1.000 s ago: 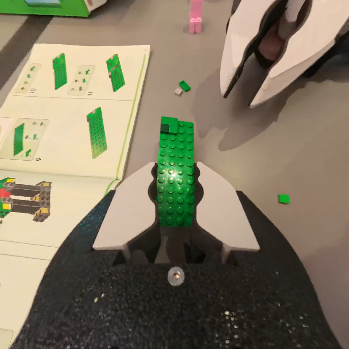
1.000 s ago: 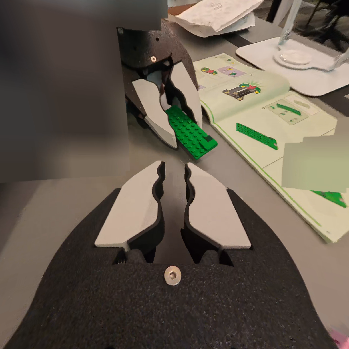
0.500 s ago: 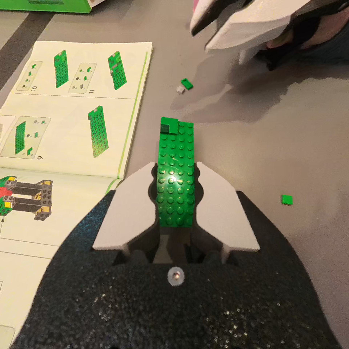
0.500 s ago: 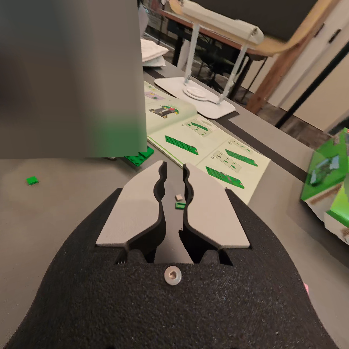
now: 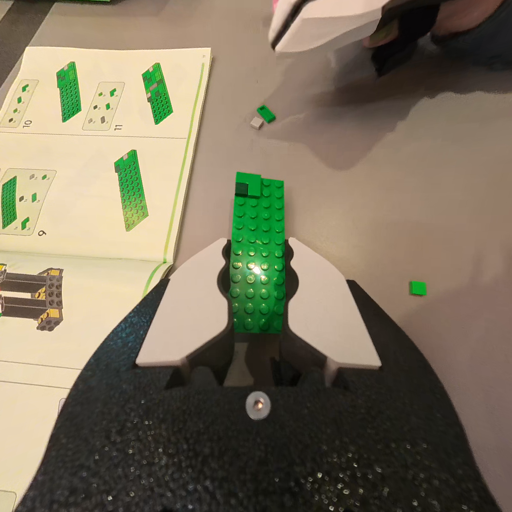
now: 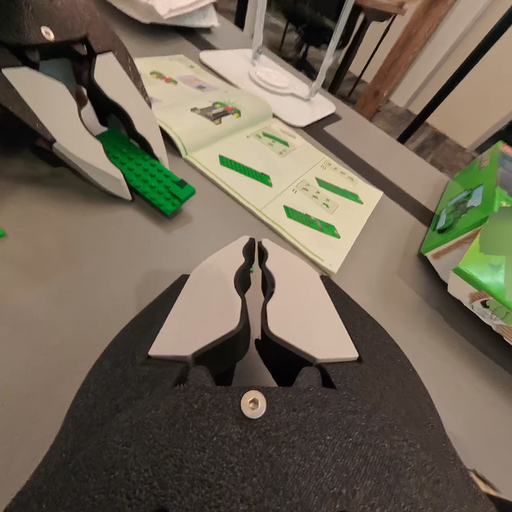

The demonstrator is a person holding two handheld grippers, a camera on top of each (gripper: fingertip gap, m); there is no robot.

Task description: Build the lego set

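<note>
My left gripper (image 5: 257,241) is shut on a long green studded plate (image 5: 257,221) and holds it by its near half, with the far end down on the grey table. A light green tile and a dark green tile (image 5: 241,189) sit on the plate's far left corner. The left gripper (image 6: 146,177) and plate (image 6: 149,177) also show in the right wrist view. My right gripper (image 6: 255,240) is shut, with nothing visibly held, and hovers beyond the plate (image 5: 277,41). A small green tile (image 5: 266,113) and a grey tile (image 5: 256,122) lie below it.
An open instruction booklet (image 5: 97,166) lies left of the plate and also shows in the right wrist view (image 6: 277,177). A lone green square tile (image 5: 417,288) lies to the right. A green set box (image 6: 471,199) and a white lamp base (image 6: 277,91) stand farther off. Across from one pair of fingers to the other is roughly 12 cm. To reach the small green tile (image 5: 266,113) in a straight line is about 4 cm for my right fingers, about 11 cm for my left.
My right gripper has swung across above the two small tiles and its fingers have closed. My left gripper and the plate have stayed put.
</note>
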